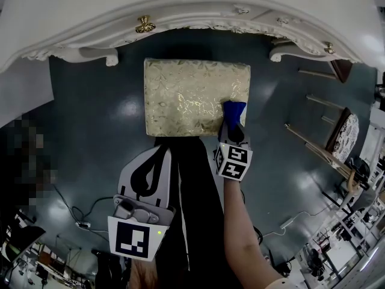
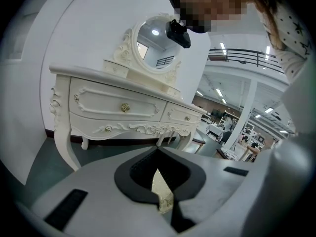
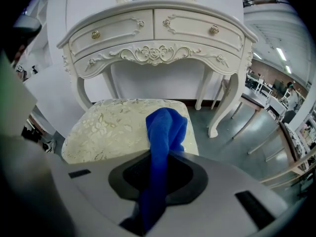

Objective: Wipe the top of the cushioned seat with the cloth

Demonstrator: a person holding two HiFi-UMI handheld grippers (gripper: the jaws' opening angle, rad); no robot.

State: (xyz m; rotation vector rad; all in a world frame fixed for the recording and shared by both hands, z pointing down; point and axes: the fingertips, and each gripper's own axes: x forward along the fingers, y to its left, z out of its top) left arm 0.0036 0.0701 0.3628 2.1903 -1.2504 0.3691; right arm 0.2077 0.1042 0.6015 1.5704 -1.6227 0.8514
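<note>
cloth (image 1: 233, 110) first: it's a blue one, pinched in the right gripper (image 1: 231, 125), with the jaws closed tight on its bunched middle. in the right gripper view the cloth (image 3: 165, 132) runs up out of the right gripper (image 3: 159, 181) and its free end folds over above the cushioned seat (image 3: 118, 127), toward the seat's right side. from my head view that puts the cloth at the near right corner of the cushioned seat (image 1: 192, 95), over the edge of the top (i can't swear it is pressing on the fabric, it only looks like it).

the seat is a cream rectangle with a pale gold leaf pattern, standing on the dark green floor (image 1: 90, 119) just in front of the white dressing table (image 1: 180, 11), partly under its curved front edge. the dressing table (image 3: 158, 33) shows two drawers with brass knobs and carved scrollwork below them.

my left gripper (image 1: 155, 161) hangs low and back from the seat, near my body, well apart from the cloth. in the left gripper view the left gripper (image 2: 158, 154) has its jaws drawn together at the tips with nothing between them; only a sliver of the cushioned seat (image 2: 160, 186) shows through the slit behind them. that view also catches the dressing table (image 2: 123, 107) side on, with its oval mirror (image 2: 158, 43) on top.
</note>
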